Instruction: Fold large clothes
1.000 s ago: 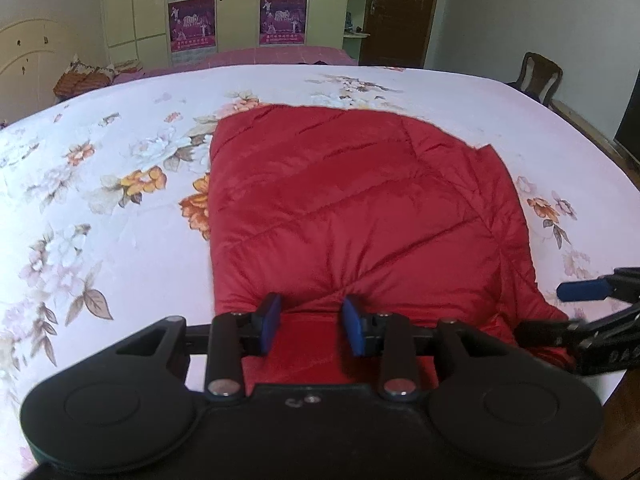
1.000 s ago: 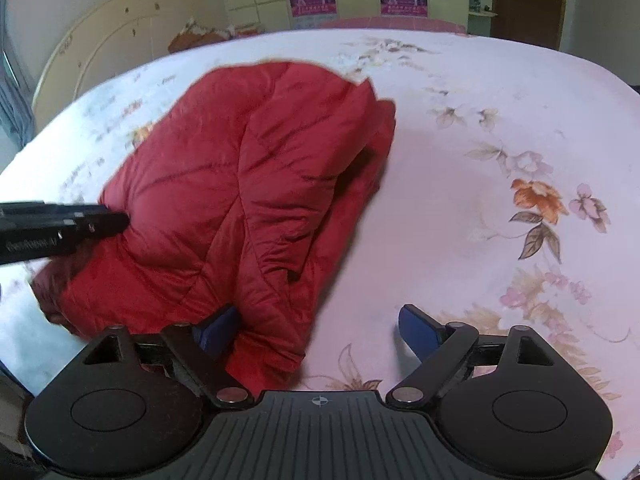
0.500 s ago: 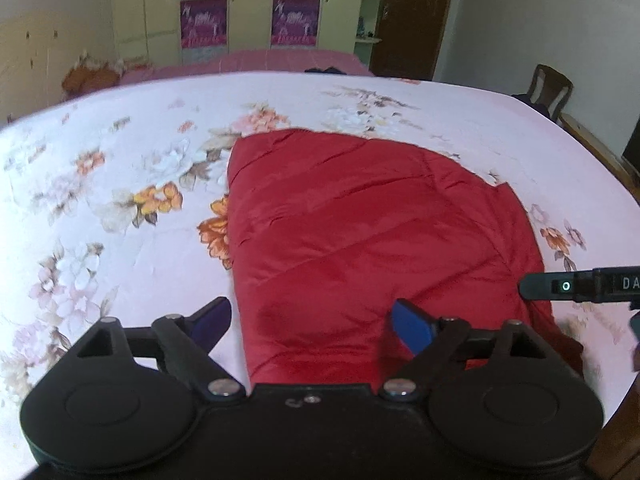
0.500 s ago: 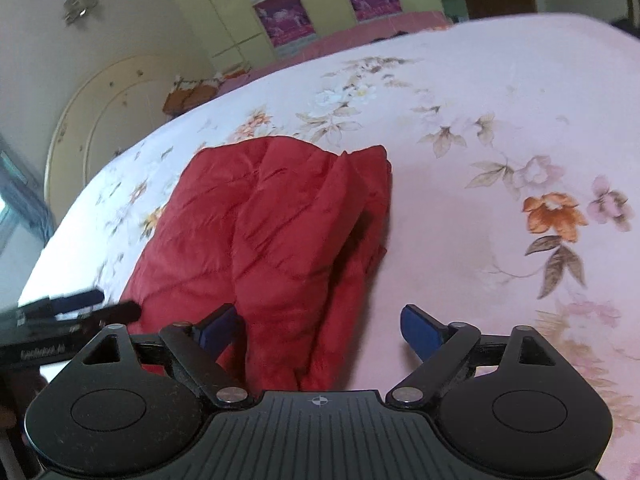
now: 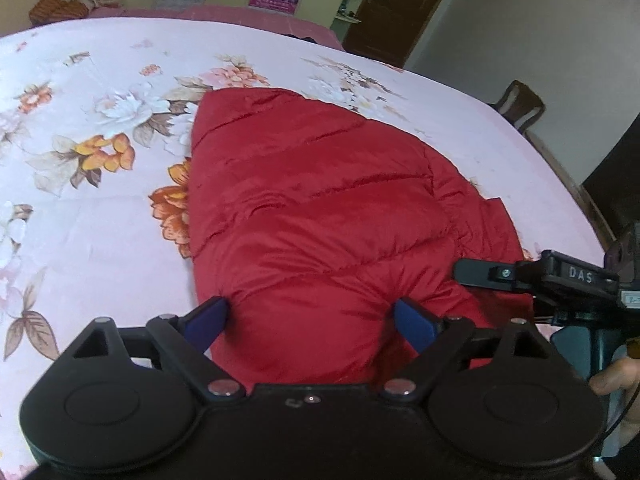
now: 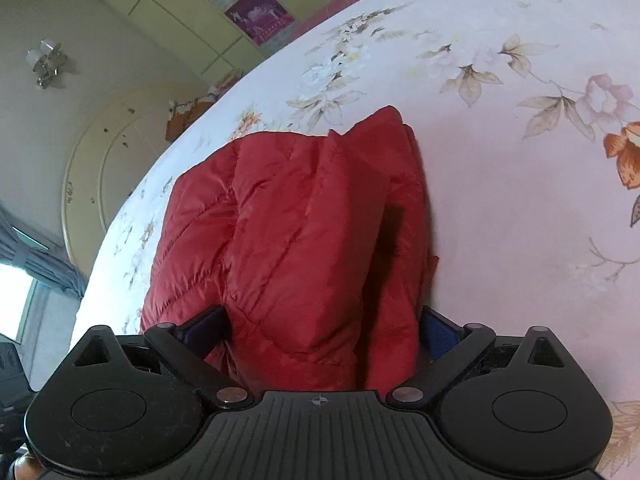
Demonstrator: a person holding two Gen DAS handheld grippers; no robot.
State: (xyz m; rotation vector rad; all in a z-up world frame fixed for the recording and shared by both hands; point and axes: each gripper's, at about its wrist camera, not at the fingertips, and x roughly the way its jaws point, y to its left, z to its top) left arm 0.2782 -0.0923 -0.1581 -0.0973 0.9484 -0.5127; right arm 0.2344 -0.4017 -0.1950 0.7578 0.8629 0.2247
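Red jacket (image 5: 320, 216) on floral bedsheet (image 5: 80, 208)

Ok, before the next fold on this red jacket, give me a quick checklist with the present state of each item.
1. Left gripper jaws wide apart, with the red jacket bulging between them: ok.
2. Right gripper jaws wide apart, straddling the jacket's near edge: ok.
3. Either gripper actually pinching fabric: not ok, both are open.
4. Jacket lying fully on the floral bedsheet: cannot tell, since its near edge is hidden behind the grippers.
5. Layers lined up: not ok, the right wrist view shows bunched, uneven folds along the jacket's right side.
6. Grippers apart from each other: ok.
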